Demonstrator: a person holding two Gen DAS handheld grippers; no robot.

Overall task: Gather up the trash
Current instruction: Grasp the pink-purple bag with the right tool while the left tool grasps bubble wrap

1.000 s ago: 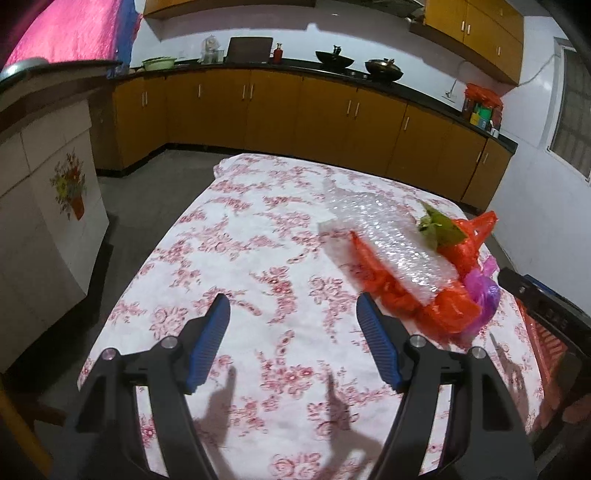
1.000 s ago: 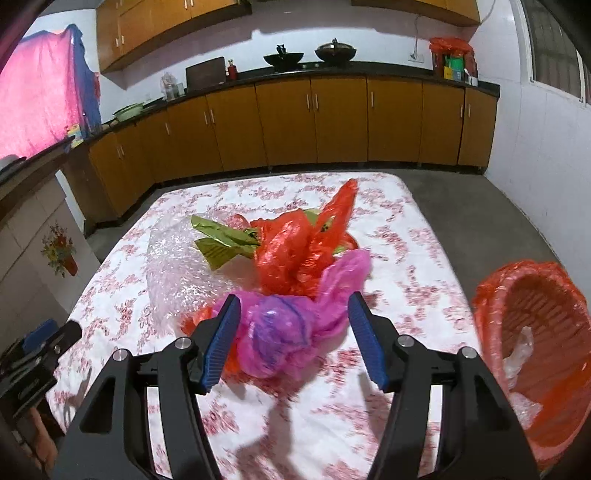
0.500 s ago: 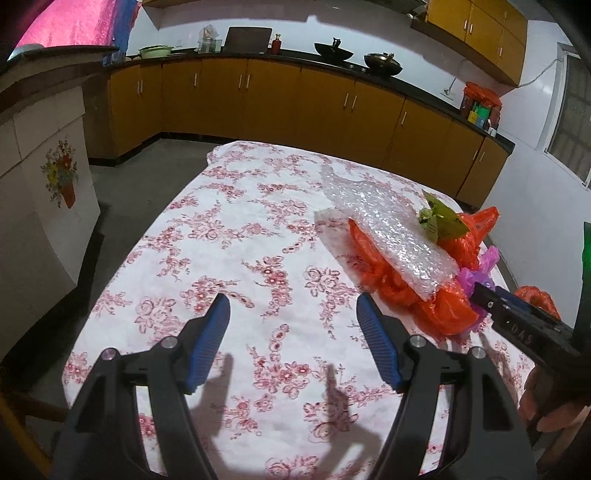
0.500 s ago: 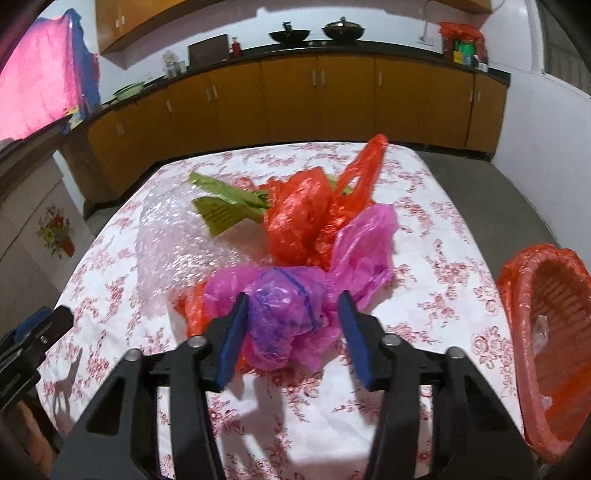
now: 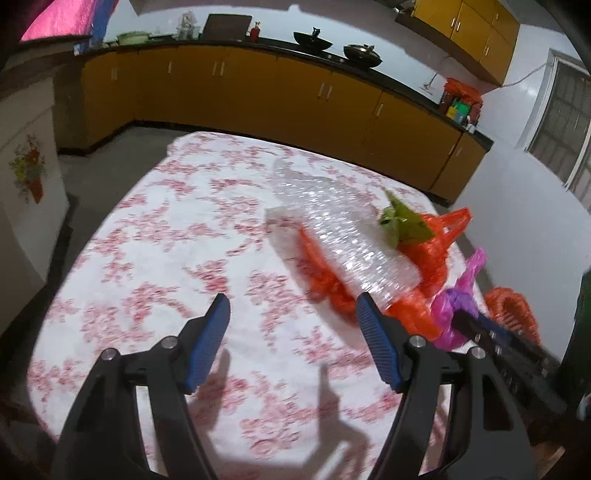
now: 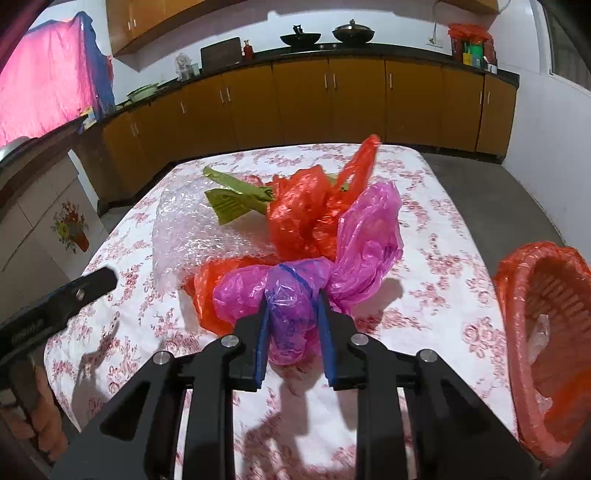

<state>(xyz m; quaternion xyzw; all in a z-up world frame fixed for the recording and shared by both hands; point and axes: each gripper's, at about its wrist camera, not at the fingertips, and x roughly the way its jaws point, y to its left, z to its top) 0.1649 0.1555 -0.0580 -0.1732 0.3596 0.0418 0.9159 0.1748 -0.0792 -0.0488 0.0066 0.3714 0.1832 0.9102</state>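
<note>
A kitchen bench draped in a white cloth with red roses carries a heap of plastic trash. In the right wrist view, the right gripper is clenched on a crumpled pink bag at the near edge of the heap, its blue pads pressing into the plastic from both sides; the rest of the bag balloons out to the right of the grip. Behind it lie a red-orange bag with one handle loop sticking up, a green wrapper and a sheet of bubble wrap spread to the left, with more orange plastic showing beneath the wrap. A red basket lined with an orange bag stands just off the bench's right edge, with a scrap of clear plastic inside.

In the left wrist view, the left gripper hangs released over bare cloth on the near left part of the bench, its blue-padded fingers spread wide and holding nothing, its shadow falling on the roses below. The heap lies to its right, the bubble wrap just beyond its right finger.

Brown cabinets under a dark countertop line the far wall, with two woks on top.
</note>
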